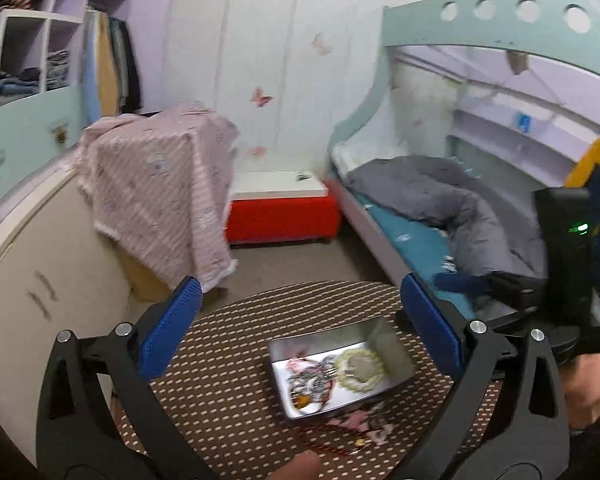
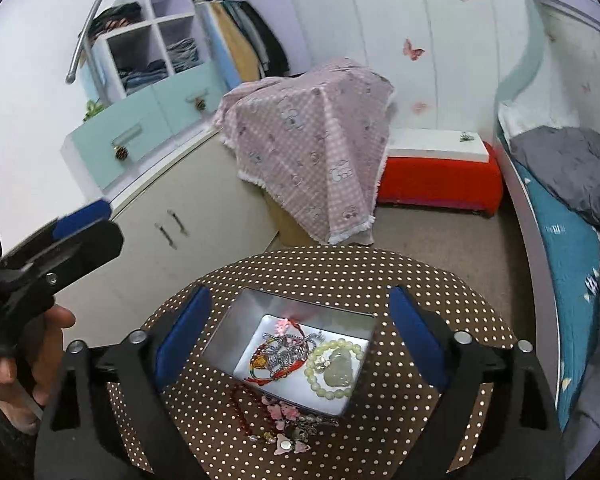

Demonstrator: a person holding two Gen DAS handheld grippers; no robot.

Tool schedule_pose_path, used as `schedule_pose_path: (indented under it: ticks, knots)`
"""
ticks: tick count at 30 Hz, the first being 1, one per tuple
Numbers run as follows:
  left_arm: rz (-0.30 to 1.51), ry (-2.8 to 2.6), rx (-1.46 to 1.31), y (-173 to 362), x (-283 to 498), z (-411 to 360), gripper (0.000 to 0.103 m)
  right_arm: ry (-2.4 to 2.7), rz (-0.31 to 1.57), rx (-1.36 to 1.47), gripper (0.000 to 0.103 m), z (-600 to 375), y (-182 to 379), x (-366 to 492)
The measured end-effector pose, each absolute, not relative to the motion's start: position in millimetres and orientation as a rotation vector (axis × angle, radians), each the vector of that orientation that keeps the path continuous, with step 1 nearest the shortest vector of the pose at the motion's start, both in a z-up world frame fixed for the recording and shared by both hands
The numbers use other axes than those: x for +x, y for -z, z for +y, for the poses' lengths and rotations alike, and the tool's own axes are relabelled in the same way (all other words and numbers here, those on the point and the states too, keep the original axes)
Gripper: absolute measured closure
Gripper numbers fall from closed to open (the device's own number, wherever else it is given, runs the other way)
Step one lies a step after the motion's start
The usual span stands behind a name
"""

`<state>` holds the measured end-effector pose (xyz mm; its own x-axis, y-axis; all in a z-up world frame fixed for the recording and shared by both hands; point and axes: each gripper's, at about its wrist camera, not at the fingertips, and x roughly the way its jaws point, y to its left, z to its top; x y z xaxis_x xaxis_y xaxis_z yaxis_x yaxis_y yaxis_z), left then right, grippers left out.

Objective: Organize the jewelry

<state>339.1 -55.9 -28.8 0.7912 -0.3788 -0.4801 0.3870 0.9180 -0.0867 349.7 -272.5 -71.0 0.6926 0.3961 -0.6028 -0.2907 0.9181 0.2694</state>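
While your left gripper [image 1: 300, 320] and right gripper [image 2: 300, 332] gaped empty above the tin [image 2: 236, 320], loose jewelry [image 2: 284, 428] crowded its near edge.

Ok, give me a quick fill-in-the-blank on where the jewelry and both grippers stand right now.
1. The pale green bead bracelet lies inside the metal ____.
2. The pink flower piece lies outside the tin, on the ____ tablecloth.
3. The left gripper and right gripper both stand ____, holding nothing.

Missing words: tin; polka-dot; open
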Motion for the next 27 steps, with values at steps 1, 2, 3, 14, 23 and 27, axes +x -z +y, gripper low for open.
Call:
schedule_pose_path:
  ticks: [1, 2, 3, 14, 23, 27]
  knots:
    - [0.51, 0.408, 0.009, 30, 337, -52, 0.006, -0.37, 0.702, 0.172, 0.009, -277, 70, 347]
    - [0.51, 0.402, -0.003, 31, 334, -47, 0.006, -0.361, 0.689, 0.183, 0.009, -280, 69, 344]
    - [0.506, 0.395, -0.011, 32, 330, -44, 0.006, -0.357, 0.683, 0.191, 0.008, -282, 69, 343]
    - [0.505, 0.333, -0.09, 50, 298, -16, 0.006, -0.325, 0.613, 0.227, 0.008, -296, 55, 308]
    - [0.513, 0.288, -0.094, 61, 277, -7, 0.006, -0.29, 0.574, 0.224, 0.008, -305, 46, 281]
    - [0.535, 0.276, -0.082, 71, 272, -9, 0.006, -0.274, 0.565, 0.21, 0.008, -305, 48, 268]
